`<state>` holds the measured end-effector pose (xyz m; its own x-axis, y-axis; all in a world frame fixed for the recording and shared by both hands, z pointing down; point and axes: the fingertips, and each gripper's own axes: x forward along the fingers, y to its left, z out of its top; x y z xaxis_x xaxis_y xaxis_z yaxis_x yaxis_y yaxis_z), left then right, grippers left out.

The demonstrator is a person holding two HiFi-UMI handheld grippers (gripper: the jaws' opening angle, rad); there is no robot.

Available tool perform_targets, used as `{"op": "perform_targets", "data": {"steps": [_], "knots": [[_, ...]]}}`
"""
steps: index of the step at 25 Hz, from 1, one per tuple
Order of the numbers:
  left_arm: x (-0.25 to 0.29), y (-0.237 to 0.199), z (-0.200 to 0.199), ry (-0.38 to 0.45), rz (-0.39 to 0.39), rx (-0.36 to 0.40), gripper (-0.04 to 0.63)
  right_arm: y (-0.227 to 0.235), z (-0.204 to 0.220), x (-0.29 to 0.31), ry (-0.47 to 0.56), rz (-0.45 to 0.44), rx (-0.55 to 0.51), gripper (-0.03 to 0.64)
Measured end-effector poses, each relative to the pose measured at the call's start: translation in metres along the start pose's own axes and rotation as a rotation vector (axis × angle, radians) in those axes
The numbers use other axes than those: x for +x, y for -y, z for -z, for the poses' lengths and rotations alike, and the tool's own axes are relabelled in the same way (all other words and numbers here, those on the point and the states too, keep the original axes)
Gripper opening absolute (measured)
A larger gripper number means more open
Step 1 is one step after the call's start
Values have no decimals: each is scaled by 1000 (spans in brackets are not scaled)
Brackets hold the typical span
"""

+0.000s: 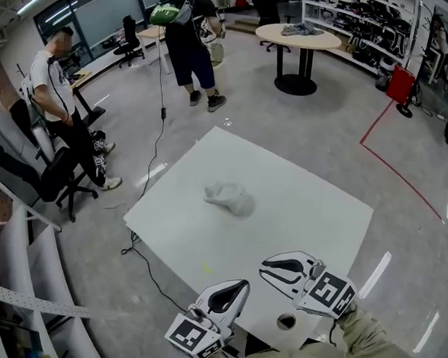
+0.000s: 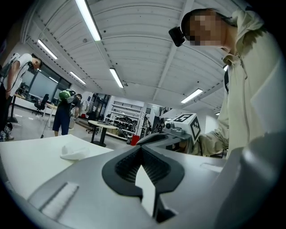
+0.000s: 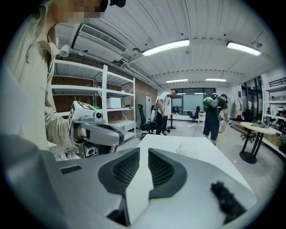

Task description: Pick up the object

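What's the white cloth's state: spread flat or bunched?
Bunched: the white cloth sits in a crumpled heap on the table, not laid flat.

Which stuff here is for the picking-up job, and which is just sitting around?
For the job:
crumpled white lump, on the white table
left tongs, shut, empty
right tongs, a little open, empty

Just sitting around:
round table
black chair
shelves
two people standing farther back
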<state>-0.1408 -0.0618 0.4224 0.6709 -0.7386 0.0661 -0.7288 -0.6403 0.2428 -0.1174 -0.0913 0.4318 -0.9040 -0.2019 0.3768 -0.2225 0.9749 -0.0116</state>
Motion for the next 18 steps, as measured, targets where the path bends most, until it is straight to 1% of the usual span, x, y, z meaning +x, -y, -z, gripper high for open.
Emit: {"op": "perform_targets", "data": {"steps": [3,5,6,7,9,11,13,14,15,18], "knots": [[16,-19,-1,5,-43,-6,2,18,8,13,-21,-27,-17,88],[28,-37,-1,-8,-79,0,9,36,9,23,-16,-17,-23,134],[35,-46,-1,-21,-98,8,73,48,9,28,-8,-2,-24,158],[43,-57,0,-35,-116,20,111,60,9,34,-2,17,-22,171],[57,-79,4,-63,-146,48,157,86,12,51,-4,55,-19,202],[72,-102,8,-87,-162,59,191,110,16,70,-24,83,-18,245],[84,-125,12,-110,-174,49,250,132,20,87,-47,107,-16,286],[88,-137,14,-119,-189,40,255,142,22,96,-56,119,-12,304],[91,-151,17,-127,-209,30,278,151,24,104,-64,128,-6,323],[99,-191,26,-173,-262,7,383,177,33,126,-103,141,1,376]]}}
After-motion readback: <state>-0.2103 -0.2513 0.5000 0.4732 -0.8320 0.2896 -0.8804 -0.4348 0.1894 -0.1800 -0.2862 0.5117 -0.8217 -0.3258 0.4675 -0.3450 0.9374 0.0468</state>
